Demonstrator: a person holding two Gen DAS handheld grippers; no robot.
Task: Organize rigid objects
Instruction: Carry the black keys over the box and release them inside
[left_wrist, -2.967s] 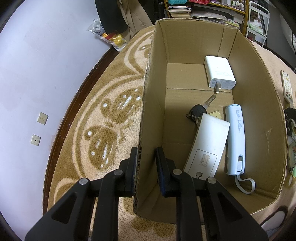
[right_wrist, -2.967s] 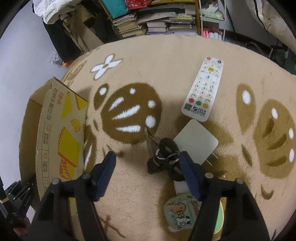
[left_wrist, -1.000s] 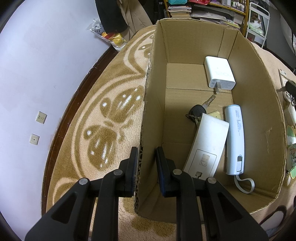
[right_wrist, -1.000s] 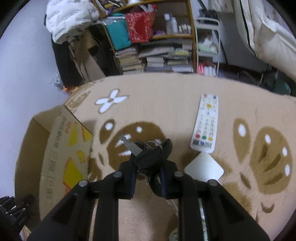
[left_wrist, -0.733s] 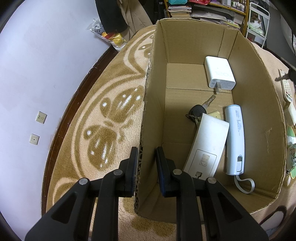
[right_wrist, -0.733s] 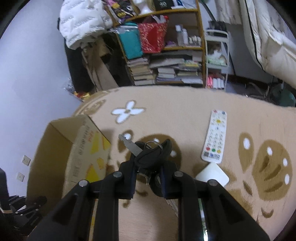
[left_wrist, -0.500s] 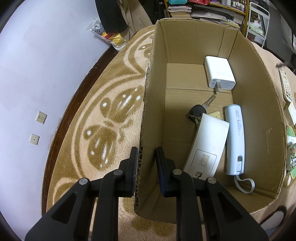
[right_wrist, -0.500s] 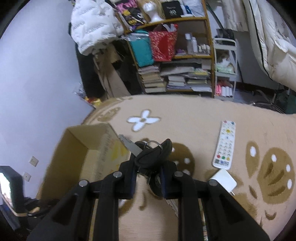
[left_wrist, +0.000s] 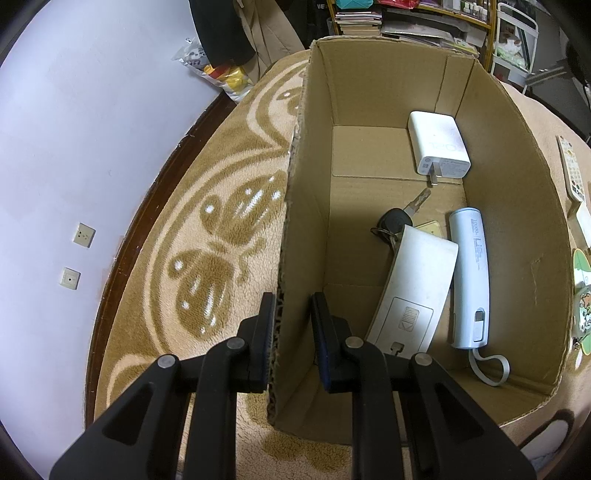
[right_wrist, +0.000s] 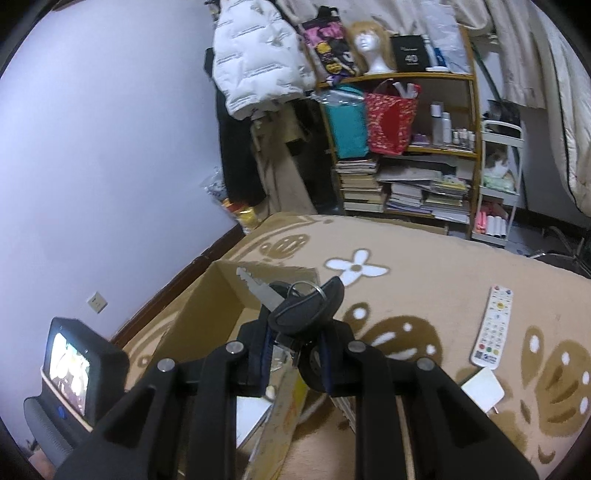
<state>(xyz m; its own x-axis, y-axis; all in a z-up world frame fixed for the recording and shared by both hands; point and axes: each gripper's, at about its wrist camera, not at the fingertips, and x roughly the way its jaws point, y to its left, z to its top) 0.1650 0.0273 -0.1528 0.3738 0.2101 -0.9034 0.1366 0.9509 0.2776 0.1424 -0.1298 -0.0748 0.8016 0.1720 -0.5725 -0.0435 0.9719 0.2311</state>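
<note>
My left gripper is shut on the near left wall of an open cardboard box that stands on the rug. Inside the box lie a white charger, a black car key, a white flat remote and a pale blue power bank. My right gripper is shut on a bunch of black keys, held in the air above the cardboard box. The silver key blade points up and left.
A white remote with coloured buttons and a white square charger lie on the beige patterned rug to the right. Bookshelves stand behind. A small screen device is at the left. The purple wall runs left of the box.
My right gripper has lifted the keys off the rug and carried them left, over the box. The left gripper and the box have not moved.
</note>
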